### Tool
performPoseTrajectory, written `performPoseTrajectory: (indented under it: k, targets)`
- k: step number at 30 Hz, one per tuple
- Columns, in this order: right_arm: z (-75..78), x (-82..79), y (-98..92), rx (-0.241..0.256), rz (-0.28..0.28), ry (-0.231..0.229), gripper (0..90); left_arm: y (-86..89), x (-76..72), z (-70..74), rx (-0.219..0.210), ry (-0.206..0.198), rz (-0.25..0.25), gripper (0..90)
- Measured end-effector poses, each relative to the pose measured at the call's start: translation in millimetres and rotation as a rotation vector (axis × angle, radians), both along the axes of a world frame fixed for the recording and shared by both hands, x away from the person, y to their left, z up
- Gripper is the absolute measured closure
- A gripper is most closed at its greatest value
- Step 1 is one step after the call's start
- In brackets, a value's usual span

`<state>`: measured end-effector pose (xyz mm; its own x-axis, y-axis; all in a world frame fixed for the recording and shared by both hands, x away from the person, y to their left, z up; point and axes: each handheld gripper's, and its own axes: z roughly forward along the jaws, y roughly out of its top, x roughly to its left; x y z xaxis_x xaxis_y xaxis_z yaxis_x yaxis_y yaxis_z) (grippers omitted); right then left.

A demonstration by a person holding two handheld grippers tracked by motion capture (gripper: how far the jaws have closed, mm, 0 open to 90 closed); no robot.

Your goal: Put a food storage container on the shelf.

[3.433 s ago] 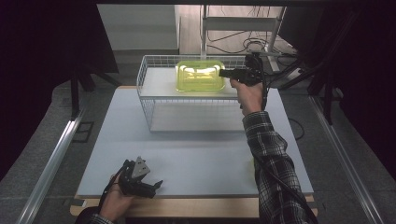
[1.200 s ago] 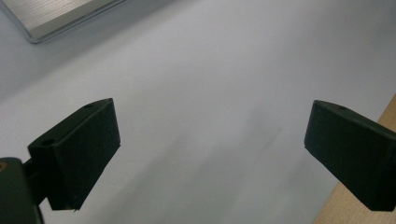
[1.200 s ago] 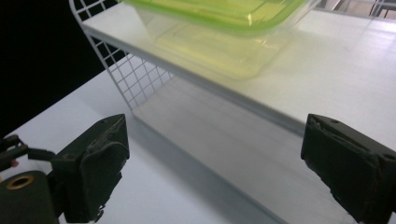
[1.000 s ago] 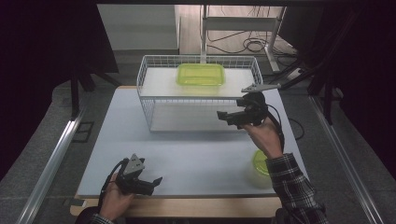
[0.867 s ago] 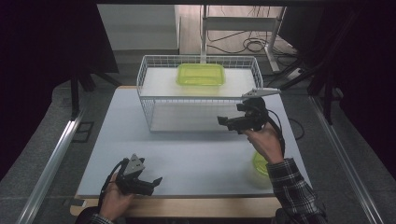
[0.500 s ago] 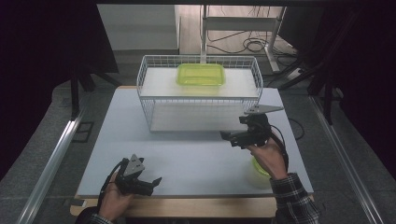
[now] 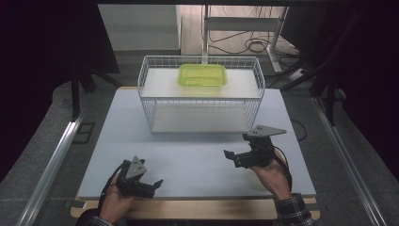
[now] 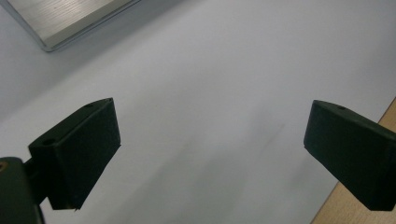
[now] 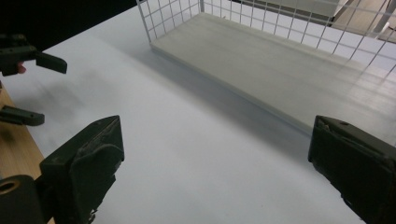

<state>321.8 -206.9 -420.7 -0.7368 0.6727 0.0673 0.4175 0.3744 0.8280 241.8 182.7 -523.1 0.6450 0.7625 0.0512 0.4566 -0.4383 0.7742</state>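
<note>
Both grippers were empty, jaws spread wide. Right gripper (image 7: pixel 237 157) hovered low over the desk (image 7: pixel 188 155) near its right edge, just in front of the wire basket (image 7: pixel 201 101), jaws pointing left; the hand (image 7: pixel 273 176) came up from the near edge, wrist bent, plaid sleeve (image 7: pixel 294 214) at the near right corner. Left gripper (image 7: pixel 150 186) sat at the near edge toward the left corner, held from behind by the left hand (image 7: pixel 113 205), jaws pointing right over bare desk. Green container (image 7: pixel 202 75) rested on the basket's upper shelf, far side, well apart from both grippers.
</note>
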Motion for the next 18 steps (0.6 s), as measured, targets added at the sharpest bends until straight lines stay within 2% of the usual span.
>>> performPoseTrajectory:
  k: [6,11,13,14,18]
  targets:
    - [-16.1,-10.4,-2.7,-0.001,-0.016,-0.010,4.1,1.5,-2.2,0.4,0.003,-0.004,-0.001,3.5]
    - [-33.4,-19.9,-4.5,-0.023,-0.026,0.006,4.3,1.3,-3.3,0.6,0.001,-0.009,-0.001,3.6]
    - [-35.8,-21.2,-4.5,-0.024,-0.025,0.008,4.3,1.0,-3.4,0.4,0.001,-0.010,-0.002,3.6]
    - [-41.9,-24.8,-4.1,-0.034,-0.029,0.011,4.3,0.9,-3.3,0.4,0.005,-0.011,-0.005,3.6]
    - [-49.8,-29.4,-3.6,-0.049,-0.034,0.013,4.3,-1.1,-3.6,-0.6,0.026,-0.015,-0.017,3.6]
